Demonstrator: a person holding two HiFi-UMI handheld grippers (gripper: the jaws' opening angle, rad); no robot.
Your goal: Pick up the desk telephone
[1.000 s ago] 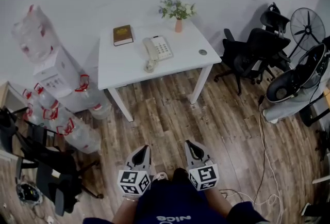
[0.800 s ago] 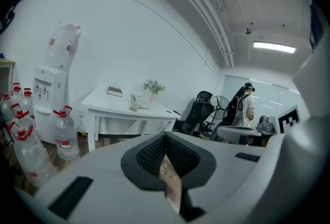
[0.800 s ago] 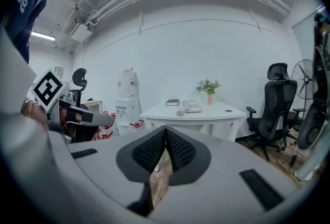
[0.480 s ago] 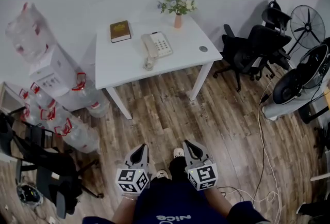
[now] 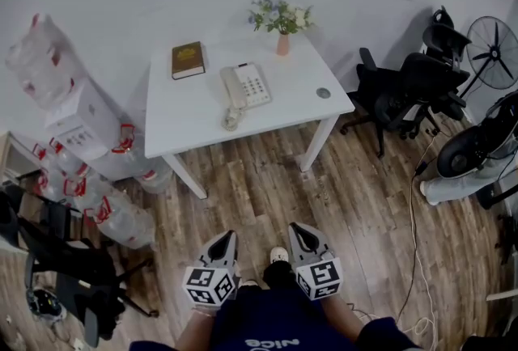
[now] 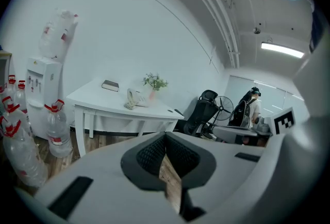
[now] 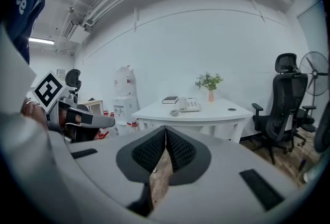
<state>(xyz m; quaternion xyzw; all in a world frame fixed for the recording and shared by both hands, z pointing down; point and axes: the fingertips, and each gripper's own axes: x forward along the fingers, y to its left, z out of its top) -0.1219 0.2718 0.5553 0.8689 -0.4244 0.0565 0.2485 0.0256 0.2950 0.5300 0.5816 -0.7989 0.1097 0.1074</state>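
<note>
Pre-reach: left gripper (image 5: 225, 240) and right gripper (image 5: 299, 230) both closed, empty, well short of the table (image 5: 186, 127).
Desk telephone (image 5: 247, 85) sits mid-table; coiled cord (image 5: 231, 120), apparently loose at its near-left, may snag on lifting; vase (image 5: 282, 43) just beyond could tip.

Grey left gripper (image 5: 227, 236), grey right gripper (image 5: 296, 228), black ribbed jaws, black-and-white marker cubes (image 5: 210, 285), navy shirt (image 5: 275, 317), white lettering
</note>
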